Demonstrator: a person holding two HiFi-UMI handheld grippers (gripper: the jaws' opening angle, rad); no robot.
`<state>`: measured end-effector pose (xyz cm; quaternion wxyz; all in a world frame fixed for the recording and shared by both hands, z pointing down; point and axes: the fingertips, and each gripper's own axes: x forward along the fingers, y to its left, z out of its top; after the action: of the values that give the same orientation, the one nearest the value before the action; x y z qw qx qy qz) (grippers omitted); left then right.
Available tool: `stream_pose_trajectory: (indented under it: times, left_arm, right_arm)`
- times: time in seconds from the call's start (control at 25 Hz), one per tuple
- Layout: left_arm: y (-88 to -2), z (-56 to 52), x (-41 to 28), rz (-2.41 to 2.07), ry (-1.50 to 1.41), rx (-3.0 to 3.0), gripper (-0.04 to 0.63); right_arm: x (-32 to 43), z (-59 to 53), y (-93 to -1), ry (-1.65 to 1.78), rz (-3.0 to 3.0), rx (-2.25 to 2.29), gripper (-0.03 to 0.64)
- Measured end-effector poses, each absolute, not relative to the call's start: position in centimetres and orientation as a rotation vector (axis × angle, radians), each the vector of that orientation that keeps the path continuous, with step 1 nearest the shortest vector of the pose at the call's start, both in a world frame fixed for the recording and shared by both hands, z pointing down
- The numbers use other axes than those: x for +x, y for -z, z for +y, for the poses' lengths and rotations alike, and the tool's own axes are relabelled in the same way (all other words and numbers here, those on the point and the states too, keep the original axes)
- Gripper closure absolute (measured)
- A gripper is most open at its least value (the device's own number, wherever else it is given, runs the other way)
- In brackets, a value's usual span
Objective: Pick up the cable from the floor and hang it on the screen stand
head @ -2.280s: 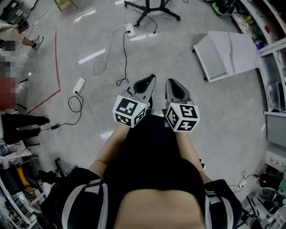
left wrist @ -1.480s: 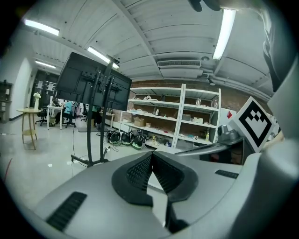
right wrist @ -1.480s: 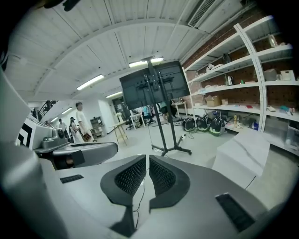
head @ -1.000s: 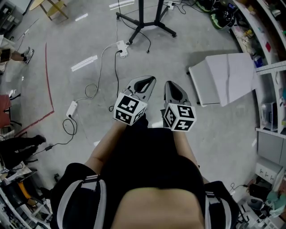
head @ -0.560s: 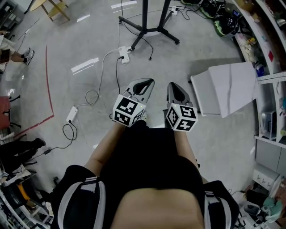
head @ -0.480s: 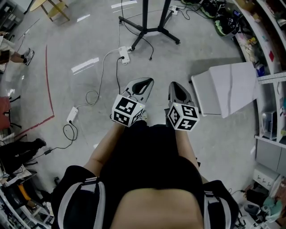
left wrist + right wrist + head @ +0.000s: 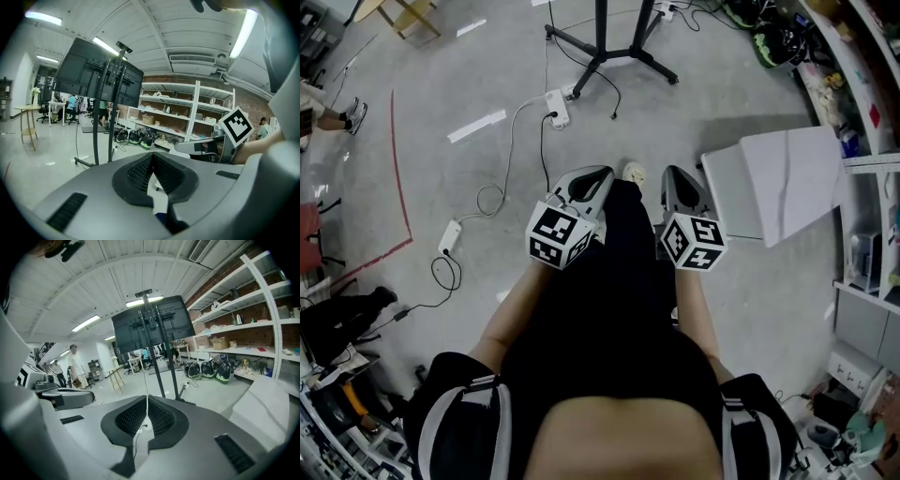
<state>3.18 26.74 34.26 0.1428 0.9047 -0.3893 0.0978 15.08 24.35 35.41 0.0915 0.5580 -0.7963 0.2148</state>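
Spread wider apart than a second ago: left gripper (image 7: pixel 598 176) and right gripper (image 7: pixel 677 176), a shoe (image 7: pixel 633 172) stepping forward between them. Both shut, holding nothing. Cable (image 7: pixel 511 141) lying on the floor (image 7: pixel 722 309), left of the grippers and short of the screen stand (image 7: pixel 602 37). Looks like approach only, with pickup not yet begun.

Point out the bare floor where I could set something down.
Bare floor lies between the screen stand's base and the white panel, and below that panel. It is crowded toward the red tape line: power strip, cables, adapter.
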Motion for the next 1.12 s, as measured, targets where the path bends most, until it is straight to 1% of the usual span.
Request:
stream_pose_trajectory:
  times: [0.4,0.96,1.12]
  left_arm:
    - [-35.2,16.4,3.7,-1.195,-0.286,2.539,0.588]
    - [-36.6,1.3,6.0,-1.233,-0.278,2.439,0.588]
    - [-37.2,-2.0,6.6,-1.247,-0.326,2.435,0.588]
  right_arm:
    - [13.1,14.0,-36.5,-0.666,-2.448,1.52,0.591]
    - [15.3,-0.2,-38.1,-0.703,-2.41,1.393,0.591]
    - [15.7,-3.5,-38.7,-0.718,-2.412,1.355,0.591]
